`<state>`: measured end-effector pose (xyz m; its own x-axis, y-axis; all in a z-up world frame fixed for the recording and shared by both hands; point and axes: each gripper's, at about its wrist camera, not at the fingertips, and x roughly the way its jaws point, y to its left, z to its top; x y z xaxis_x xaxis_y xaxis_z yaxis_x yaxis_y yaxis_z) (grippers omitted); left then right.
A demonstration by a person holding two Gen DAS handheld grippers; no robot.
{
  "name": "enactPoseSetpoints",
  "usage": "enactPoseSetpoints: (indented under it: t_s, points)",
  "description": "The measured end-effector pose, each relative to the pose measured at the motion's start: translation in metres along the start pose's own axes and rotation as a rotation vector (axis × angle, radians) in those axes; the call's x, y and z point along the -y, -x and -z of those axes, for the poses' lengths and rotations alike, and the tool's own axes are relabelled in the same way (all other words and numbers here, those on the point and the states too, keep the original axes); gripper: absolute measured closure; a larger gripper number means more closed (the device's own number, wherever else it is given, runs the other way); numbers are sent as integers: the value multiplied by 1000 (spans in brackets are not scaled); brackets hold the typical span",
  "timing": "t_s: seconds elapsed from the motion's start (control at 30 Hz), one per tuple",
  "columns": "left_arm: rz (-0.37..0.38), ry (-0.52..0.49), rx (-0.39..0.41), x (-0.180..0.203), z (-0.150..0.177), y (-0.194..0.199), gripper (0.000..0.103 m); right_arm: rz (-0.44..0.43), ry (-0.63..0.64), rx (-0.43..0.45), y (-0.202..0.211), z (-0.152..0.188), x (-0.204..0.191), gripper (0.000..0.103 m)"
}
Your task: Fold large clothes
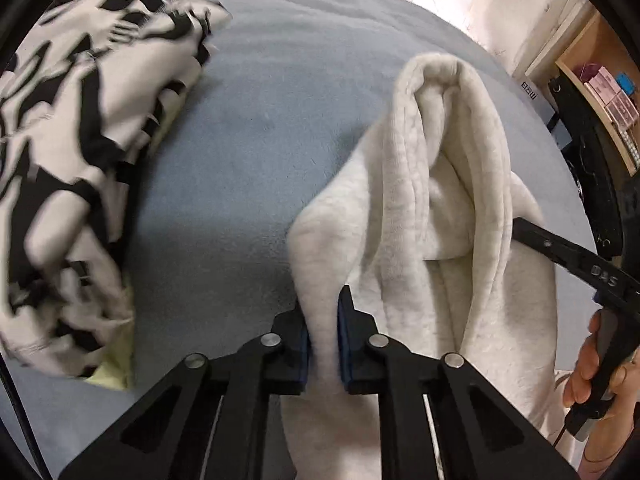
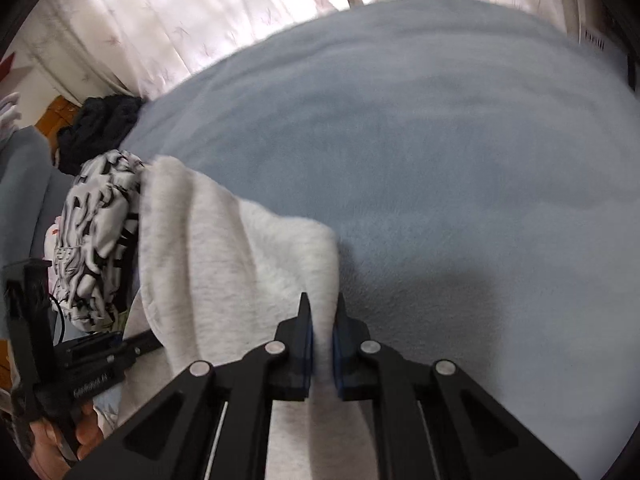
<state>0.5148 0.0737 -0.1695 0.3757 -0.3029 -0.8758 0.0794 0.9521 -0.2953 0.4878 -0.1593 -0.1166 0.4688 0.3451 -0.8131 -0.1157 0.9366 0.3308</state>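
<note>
A large light-grey fleece garment (image 1: pixel 432 184) lies bunched in long folds on a blue-grey bed cover (image 1: pixel 248 128). My left gripper (image 1: pixel 322 312) is shut on a corner at the garment's left edge, with cloth pinched between its blue pads. In the right wrist view the same garment (image 2: pixel 224 240) runs off to the left, and my right gripper (image 2: pixel 322 312) is shut on its right-hand edge. The other gripper's black finger (image 1: pixel 560 248) reaches into the cloth from the right of the left wrist view, held by a hand (image 1: pixel 592 368).
A black-and-white patterned garment (image 1: pixel 72 168) lies heaped at the left, also seen as the patterned heap (image 2: pixel 100 232). Dark clothes (image 2: pixel 100 128) sit at the bed's far left. Pale curtains (image 2: pixel 200 20) hang behind. A wooden shelf (image 1: pixel 600 92) with boxes stands at the right. The blue bed cover (image 2: pixel 460 180) stretches right.
</note>
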Motion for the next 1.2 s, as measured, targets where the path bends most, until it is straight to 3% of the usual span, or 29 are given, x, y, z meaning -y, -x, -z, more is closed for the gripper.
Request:
enactPoseSetpoints:
  t_s: [0.13,0.27,0.43,0.53,0.6,0.67,0.77,0.87,0.97,1.03,1.07,1.2]
  points:
    - [-21,-76,85,16,11,45,95,-57,26,78,53,10,2,97]
    - [5,-119,162,25,34,107,95,-115,83,164,112,33,-7,97]
    - [15,-162,245,14,104,189,98,-215,178,277,193,104,-14,96]
    - [76,-144,213,4,166,212,98,-221,243,288,219,162,-11,94]
    - [46,-154,166,-4,209,216,98,-163,298,256,222,196,-13,92]
    - [30,-158,106,-11,233,213,98,-90,300,133,218,229,-4,91]
    - [28,-137,40,-22,279,211,98,-85,200,20,212,263,11,91]
    - [41,-105,-1,-21,315,211,97,-69,145,-4,218,285,11,91]
    - [81,-89,-37,-14,333,215,96,-95,104,-19,228,303,8,90]
    - [120,-76,-43,-7,340,220,90,-124,68,-33,232,312,2,85]
    - [146,-67,-45,-4,339,221,82,-140,53,-35,235,316,-1,83]
    - [268,-35,-26,13,333,232,68,-204,4,-37,240,326,-9,82]
